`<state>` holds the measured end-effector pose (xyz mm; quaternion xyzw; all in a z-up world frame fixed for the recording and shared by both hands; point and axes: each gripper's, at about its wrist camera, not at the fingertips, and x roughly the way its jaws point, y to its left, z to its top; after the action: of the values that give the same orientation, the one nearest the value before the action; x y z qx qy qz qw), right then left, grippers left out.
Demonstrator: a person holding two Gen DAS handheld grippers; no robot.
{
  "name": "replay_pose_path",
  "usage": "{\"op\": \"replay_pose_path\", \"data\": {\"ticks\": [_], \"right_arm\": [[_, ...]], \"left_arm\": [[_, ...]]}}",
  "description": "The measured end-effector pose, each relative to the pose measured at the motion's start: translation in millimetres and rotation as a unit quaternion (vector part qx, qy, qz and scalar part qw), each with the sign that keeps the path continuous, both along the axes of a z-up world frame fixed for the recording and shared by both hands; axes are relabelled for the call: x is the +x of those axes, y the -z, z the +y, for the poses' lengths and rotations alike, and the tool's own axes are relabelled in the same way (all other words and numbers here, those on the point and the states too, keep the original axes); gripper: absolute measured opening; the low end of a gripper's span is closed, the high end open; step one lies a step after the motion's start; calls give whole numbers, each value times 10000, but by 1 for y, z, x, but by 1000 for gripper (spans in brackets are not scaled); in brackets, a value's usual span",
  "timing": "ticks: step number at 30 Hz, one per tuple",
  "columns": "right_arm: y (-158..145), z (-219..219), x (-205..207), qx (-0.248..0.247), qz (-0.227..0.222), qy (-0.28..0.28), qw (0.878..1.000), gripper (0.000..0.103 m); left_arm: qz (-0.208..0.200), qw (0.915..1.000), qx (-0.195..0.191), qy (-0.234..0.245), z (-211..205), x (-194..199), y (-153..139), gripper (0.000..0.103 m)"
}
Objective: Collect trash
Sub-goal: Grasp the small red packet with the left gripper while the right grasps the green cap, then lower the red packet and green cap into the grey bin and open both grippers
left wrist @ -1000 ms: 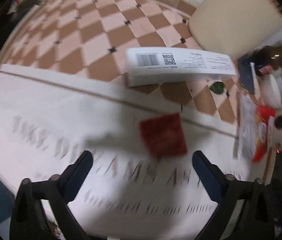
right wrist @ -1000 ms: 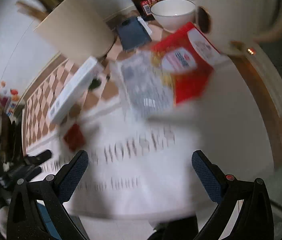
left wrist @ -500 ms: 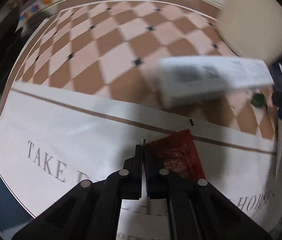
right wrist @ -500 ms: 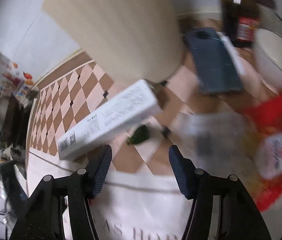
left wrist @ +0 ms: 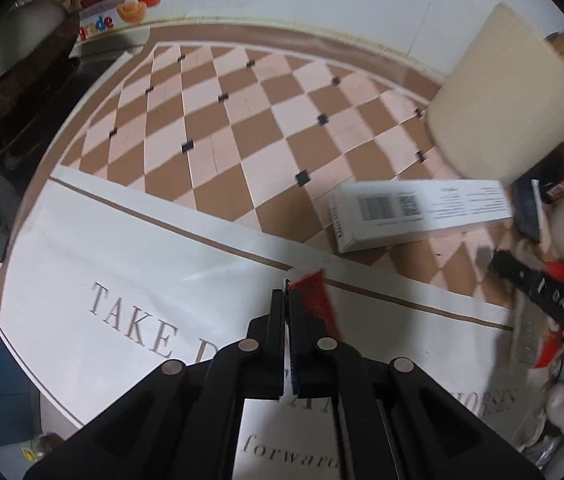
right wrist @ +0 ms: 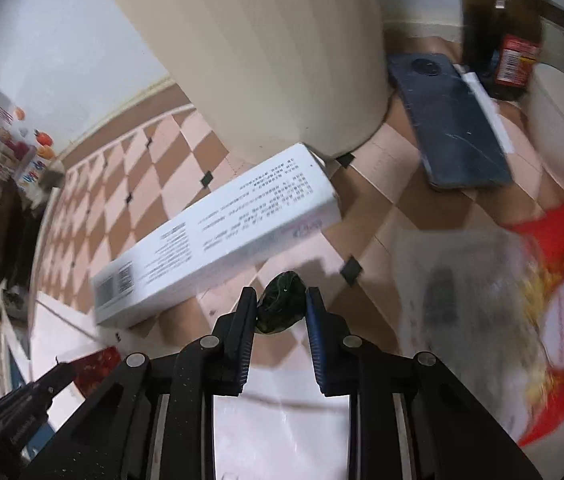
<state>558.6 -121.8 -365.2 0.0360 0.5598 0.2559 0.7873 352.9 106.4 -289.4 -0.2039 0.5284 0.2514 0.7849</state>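
Pickup in hand: left gripper (left wrist: 286,300) clamping red wrapper (left wrist: 316,300); right gripper (right wrist: 280,307) pinching dark green scrap (right wrist: 282,304) near white box (right wrist: 217,236). Lifting straight, keeping both squeezes firm.

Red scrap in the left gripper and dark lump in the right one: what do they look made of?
Red scrap: apparently thin plastic or foil wrapper, glossy and speckled, hanging limp from the shut left gripper. Dark lump: seemingly crumpled dark green film or foil, wrinkled with small glints, pinched by the right gripper. Neither is certain.
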Motion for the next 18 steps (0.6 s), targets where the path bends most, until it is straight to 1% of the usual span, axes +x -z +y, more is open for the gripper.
{"op": "replay_pose_path", "data": {"ticks": [4,5,8,10,13,14,15,17,18], "right_arm": [[-26,-25,-29,283,-70,118,9995,26],[-33,-31,-39,336,-104,147,9993,26],[-51,-51,-71,463,-177,207,9986,26],[-61,-60,-92,524,-223,250,9981,26],[-76,-76,-141,640,-275,349,9970,26],[-80,-80,-156,640,-305,367,9968,26],[-83,-83,-171,629,-344,388,9967,26],[-87,-93,-216,604,-389,504,9961,26],[-86,-97,-237,582,-389,570,9959,26]], "left_arm": [[-243,9996,37,151,-2,-11,-24,0],[-274,9995,27,183,0,-2,-23,0],[-405,9986,54,334,2,-20,-36,0],[-491,9977,69,468,2,-38,-45,0],[-574,9957,93,714,-1,-73,-54,0],[-597,9948,83,819,-3,-90,-55,0],[-605,9943,64,880,-4,-101,-54,0],[-584,9928,-20,1042,-8,-129,-49,0],[-528,9918,-66,1163,-12,-149,-43,0]]}}
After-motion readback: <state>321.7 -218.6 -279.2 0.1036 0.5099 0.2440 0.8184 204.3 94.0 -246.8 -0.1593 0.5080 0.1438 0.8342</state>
